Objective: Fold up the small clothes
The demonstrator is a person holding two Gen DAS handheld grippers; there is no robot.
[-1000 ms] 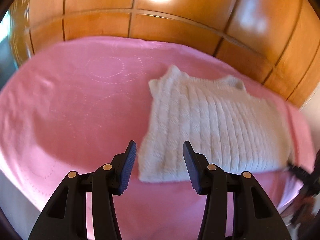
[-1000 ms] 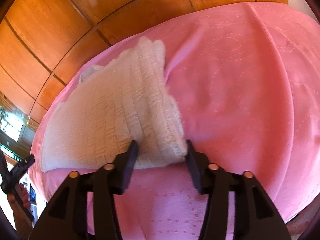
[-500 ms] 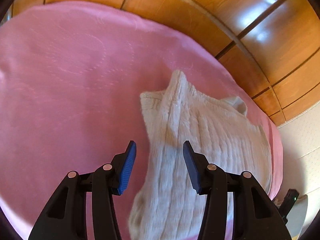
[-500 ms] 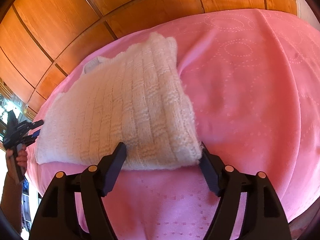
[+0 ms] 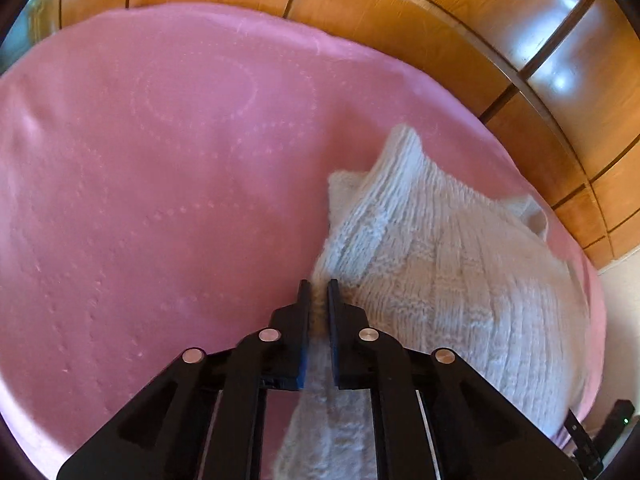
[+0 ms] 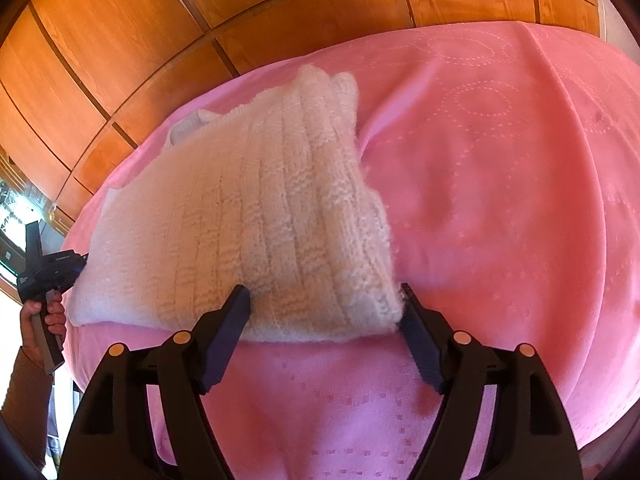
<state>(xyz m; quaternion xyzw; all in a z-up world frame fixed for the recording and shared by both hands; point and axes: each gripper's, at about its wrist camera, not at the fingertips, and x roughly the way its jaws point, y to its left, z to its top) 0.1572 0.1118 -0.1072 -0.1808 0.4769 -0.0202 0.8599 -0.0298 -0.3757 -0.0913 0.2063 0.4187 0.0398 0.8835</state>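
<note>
Left tool point(image 5: 319, 292): jaws have just closed and are pinched tight on an edge of the white knitted garment point(image 5: 452, 280); knit shows in the slit between the pads and runs down under the tool at lower centre of the left wrist view. Right tool point(image 6: 324, 300): jaws have been opening and stand wide, straddling the near folded corner of the same garment at lower centre of the right wrist view. The pads sit beside the knit, not pressing it, so I read this as released, nothing held. Outward from the tools: garment lies on the pink bedspread point(image 6: 500, 168), centre-left in the right view, right half in the left view, already doubled over at least once, thick rolled edge along its right side in the right view. Small collar or strap tab pokes out at its far edge. Wooden panelled wall point(image 6: 120, 40) behind, across the top of both frames. At far left of the right view, a hand point(image 6: 42, 318) grips the left tool's handle at the garment's left edge. Step in hand, as judged: one fold set down by the right tool, left tool taking hold for the next fold. Next move likely calls for lifting the pinched edge clear of the bedspread and carrying it across toward the opposite edge, keeping layers aligned; right tool should clear out or pin the near corner to stop the bundle sliding.
</note>
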